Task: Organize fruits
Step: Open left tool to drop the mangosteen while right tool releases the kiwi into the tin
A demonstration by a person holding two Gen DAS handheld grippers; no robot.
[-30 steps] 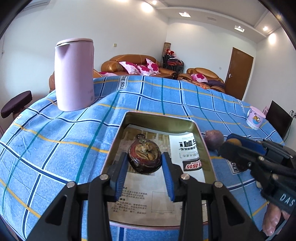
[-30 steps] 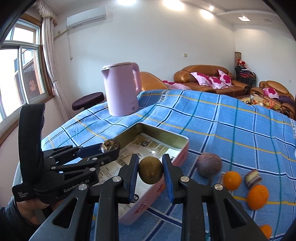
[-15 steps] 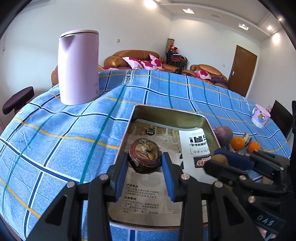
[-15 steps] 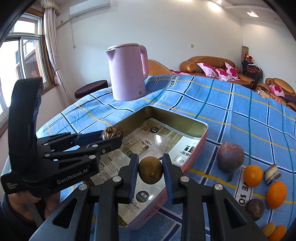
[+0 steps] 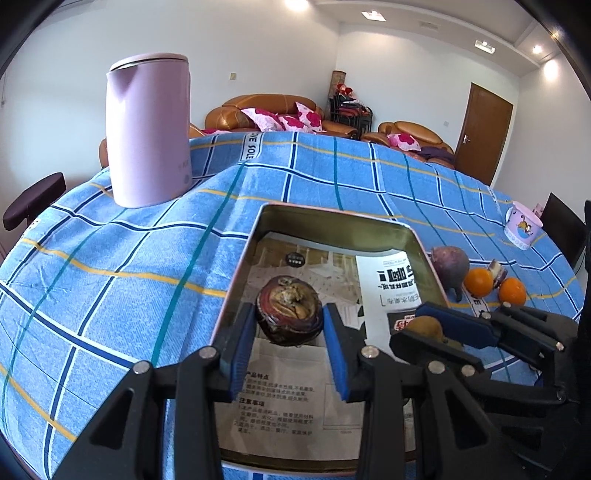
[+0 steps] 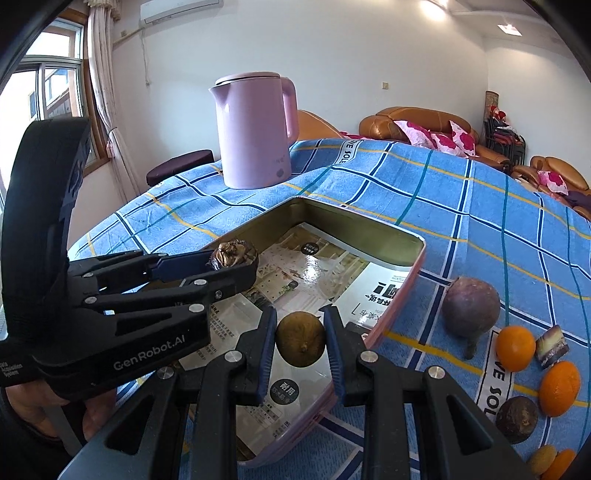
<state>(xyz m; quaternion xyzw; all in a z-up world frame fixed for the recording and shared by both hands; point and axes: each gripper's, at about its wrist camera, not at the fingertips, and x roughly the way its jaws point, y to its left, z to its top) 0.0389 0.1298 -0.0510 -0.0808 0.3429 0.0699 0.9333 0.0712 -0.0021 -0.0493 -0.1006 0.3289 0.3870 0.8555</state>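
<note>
Room bright and evenly lit. Recessed ceiling lights (image 5: 373,14) blown out; daylight enters through window (image 6: 48,92), overexposed. Glare patch on glossy paper (image 6: 308,267) lining the tin. Strong fisheye curvature, dark vignette at corners. Focus sharp throughout; shadows soft.

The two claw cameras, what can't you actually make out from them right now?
- Left wrist view: the underside of the dark fruit in the left claw; contact with the tin tray unclear.
- The olive fruit is mostly hidden by the right claw.
- Right wrist view: small fruits cut off at the corner.
</note>
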